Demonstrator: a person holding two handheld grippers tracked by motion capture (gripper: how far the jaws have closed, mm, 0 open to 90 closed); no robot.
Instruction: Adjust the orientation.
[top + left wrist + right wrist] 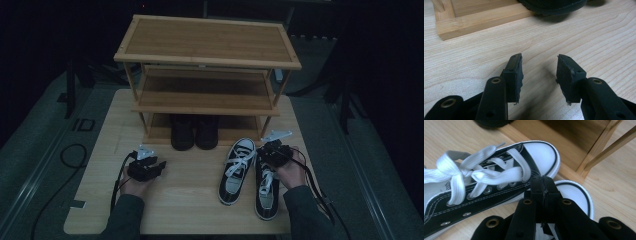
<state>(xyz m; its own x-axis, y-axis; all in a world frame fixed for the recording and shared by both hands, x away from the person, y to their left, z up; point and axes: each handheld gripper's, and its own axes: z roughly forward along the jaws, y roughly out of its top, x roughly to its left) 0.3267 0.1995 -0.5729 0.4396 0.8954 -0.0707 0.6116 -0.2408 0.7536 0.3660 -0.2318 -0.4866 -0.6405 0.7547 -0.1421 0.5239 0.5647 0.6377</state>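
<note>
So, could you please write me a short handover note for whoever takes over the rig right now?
Left gripper: open, nothing between its fingers, resting low over the bare table, left of the shoes.
Right gripper: fingers shut, nothing seen between them, above the toe of the right sneaker.
Things: left sneaker and right sneaker lie side by side on the table in front of the shoe rack. A dark pair of shoes already sits on the rack's bottom shelf.
Done: dark pair shelved.
Left, most likely: pick up both sneakers and put them on the rack.
</note>
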